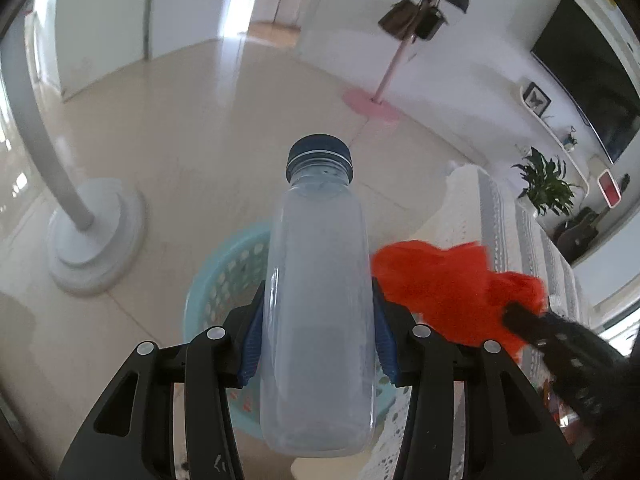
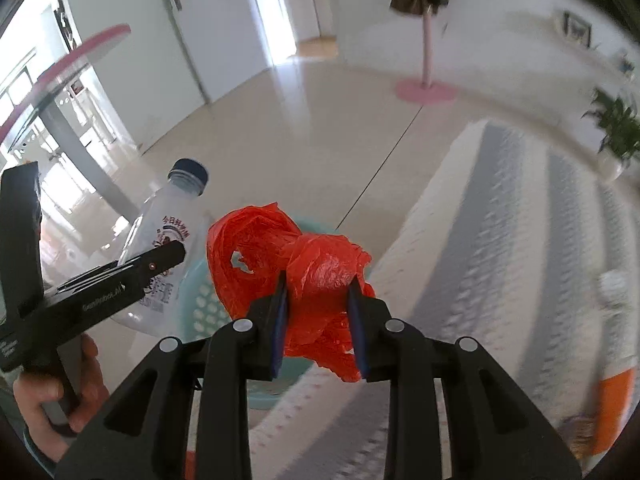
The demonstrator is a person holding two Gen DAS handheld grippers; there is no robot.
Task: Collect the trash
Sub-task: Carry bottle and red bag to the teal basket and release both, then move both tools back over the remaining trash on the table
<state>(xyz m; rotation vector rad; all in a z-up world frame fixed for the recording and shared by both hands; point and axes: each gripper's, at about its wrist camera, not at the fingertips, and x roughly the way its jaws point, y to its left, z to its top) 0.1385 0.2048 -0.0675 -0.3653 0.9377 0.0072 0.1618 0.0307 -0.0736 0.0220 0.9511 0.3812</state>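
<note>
Left wrist view: your left gripper (image 1: 318,320) is clamped on a clear plastic bottle (image 1: 318,300), blue pads (image 1: 252,344) pressing both sides of its body, dark blue cap (image 1: 319,156) pointing away from the camera. The bottle looks empty. Directly below and behind it sits a turquoise perforated basket (image 1: 224,276) on the tiled floor (image 1: 208,120); the bottle hangs over the basket rim, not in it. Right of the bottle you see a crumpled red plastic bag (image 1: 448,288), held up by your right gripper (image 1: 516,316), whose black fingers enter from the lower right, blurred. A white lamp base (image 1: 94,236) stands on the floor to the left, a pink coat stand (image 1: 384,88) farther back, a potted plant (image 1: 548,184) and a TV (image 1: 588,80) at right. Right wrist view: your right gripper (image 2: 319,320) is pinching the red plastic bag (image 2: 312,276), bunched between the blue pads (image 2: 280,320), with part of it ballooning up and left, a small hole showing. The turquoise basket (image 2: 200,300) lies just below and behind the bag. At left, your left gripper (image 2: 132,276) holds the bottle (image 2: 164,240) tilted, printed label facing the camera, cap up. Your left hand (image 2: 56,392) grips the handle at the lower left. A grey-and-white striped cloth (image 2: 500,240) covers the surface at right; an orange-and-white object (image 2: 612,380) at the far right edge is too blurred to identify.
</note>
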